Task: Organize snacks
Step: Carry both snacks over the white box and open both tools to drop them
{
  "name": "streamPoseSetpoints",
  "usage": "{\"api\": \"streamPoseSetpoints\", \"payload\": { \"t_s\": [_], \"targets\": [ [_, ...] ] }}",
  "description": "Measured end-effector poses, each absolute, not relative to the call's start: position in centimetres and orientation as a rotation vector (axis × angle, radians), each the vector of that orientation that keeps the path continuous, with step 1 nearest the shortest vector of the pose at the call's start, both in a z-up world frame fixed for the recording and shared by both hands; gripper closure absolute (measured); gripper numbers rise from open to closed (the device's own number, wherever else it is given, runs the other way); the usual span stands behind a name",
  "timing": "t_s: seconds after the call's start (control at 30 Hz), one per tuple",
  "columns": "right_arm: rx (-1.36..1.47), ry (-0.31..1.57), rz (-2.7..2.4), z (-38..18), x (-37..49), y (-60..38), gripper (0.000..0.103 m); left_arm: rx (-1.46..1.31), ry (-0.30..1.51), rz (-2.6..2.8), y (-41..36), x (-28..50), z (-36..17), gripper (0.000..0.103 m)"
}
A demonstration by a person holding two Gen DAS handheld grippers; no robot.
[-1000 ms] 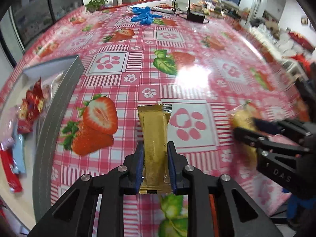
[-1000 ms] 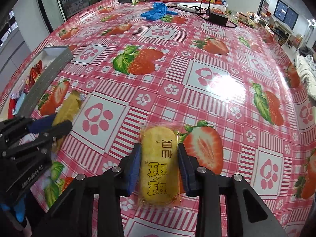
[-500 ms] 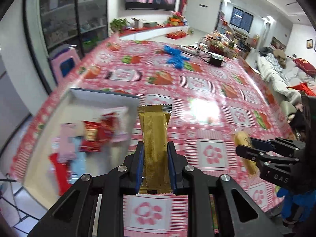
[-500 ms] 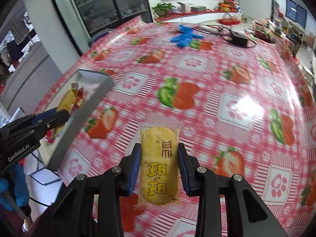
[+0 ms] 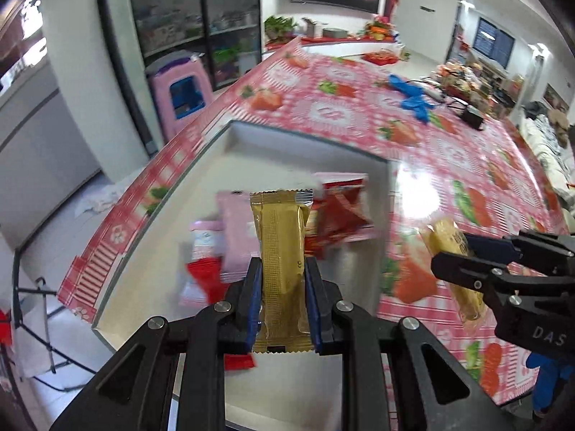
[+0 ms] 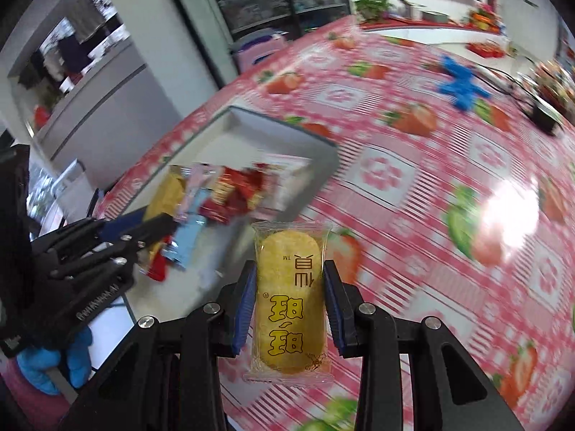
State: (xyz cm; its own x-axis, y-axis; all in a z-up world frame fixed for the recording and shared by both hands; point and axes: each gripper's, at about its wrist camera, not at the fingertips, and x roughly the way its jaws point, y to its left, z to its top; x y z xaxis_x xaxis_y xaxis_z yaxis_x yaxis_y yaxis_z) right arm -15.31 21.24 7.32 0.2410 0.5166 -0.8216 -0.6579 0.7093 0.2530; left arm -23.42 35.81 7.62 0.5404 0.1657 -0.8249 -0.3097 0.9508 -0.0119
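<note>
I am holding the left gripper clamped on the gold bar over the tray at the counter's corner, and the right gripper clamped on the rice cracker beside its rim, so both can drop among the snacks.

Bright, glare-spotted, motion-blurred fisheye views
</note>
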Motion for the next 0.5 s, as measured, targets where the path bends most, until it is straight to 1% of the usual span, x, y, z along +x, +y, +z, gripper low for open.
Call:
{"api": "streamPoseSetpoints", "payload": {
  "t_s": [0.27, 0.4, 0.5],
  "targets": [
    [-0.19, 1.105, 0.858, 6.0, -13.0, 27.9, 0.066, -0.213, 1.004, 0.332, 39.1, -22.0, 5.2, 0.079],
    [-0.21, 1.11, 0.836, 5.3, -11.7, 29.8, 0.066, -0.204, 1.0, 0.334, 39.5, -21.2, 5.0, 0.078],
    [-0.193, 1.108, 0.822, 5.3, -10.7, 30.4, 0.066, -0.195, 1.005, 0.338, 39.8, -20.6, 4.7, 0.075]
  ]
}}
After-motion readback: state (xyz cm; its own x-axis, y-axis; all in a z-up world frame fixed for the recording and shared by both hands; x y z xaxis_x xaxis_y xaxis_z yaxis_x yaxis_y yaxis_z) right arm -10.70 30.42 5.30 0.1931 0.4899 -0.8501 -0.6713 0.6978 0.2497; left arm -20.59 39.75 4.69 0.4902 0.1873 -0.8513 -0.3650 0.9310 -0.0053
